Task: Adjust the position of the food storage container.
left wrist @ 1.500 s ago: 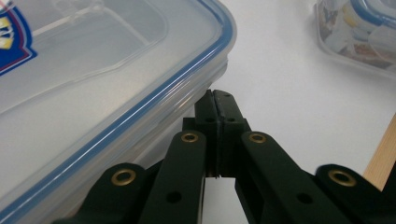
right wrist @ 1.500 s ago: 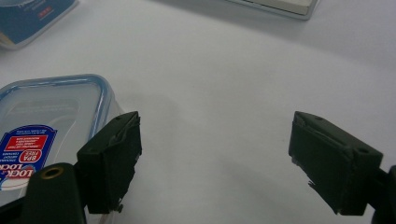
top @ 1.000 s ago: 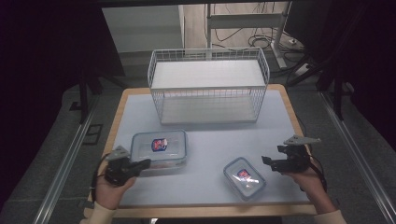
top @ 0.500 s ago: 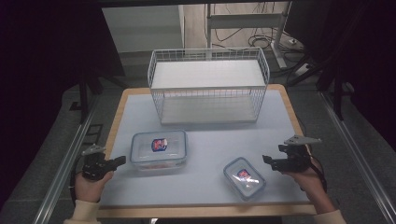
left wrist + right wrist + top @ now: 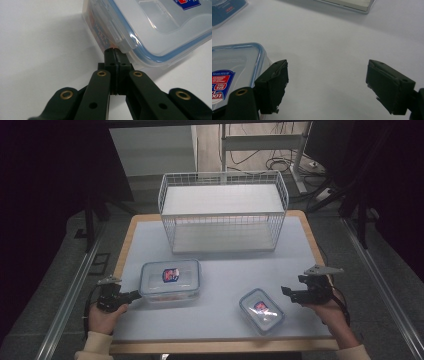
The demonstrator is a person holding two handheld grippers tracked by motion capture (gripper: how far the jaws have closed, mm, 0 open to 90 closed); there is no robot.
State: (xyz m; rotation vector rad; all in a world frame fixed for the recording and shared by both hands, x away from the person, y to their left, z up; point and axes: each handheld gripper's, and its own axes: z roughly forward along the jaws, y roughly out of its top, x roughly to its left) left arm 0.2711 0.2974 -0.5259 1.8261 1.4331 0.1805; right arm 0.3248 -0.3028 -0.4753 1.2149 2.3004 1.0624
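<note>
A large clear lidded container point(image 5: 170, 279) with a blue seal lies at the front left of the white table point(image 5: 225, 270). My left gripper point(image 5: 135, 295) points at its left side. In the left gripper view the black jaws are pressed together, and the left gripper point(image 5: 115, 51) has its tips right at the side latch point(image 5: 117, 32) of the container point(image 5: 160, 27), nothing between them. A small lidded container point(image 5: 261, 310) lies front right. My right gripper point(image 5: 286, 291) hovers just right of it, open. In the right gripper view, the right gripper point(image 5: 327, 85) is empty and the small container point(image 5: 232, 70) sits left of its fingers point(image 5: 274, 85).
A white wire basket point(image 5: 222, 212) with an upper shelf stands at the back middle of the table. Metal rails point(image 5: 75, 285) run along both sides below the table. The person's hands enter from the bottom edge.
My left gripper has drawn back to the left, from beside the large container toward the table's left edge, and sunk a little. The right gripper and both containers have stayed put.
</note>
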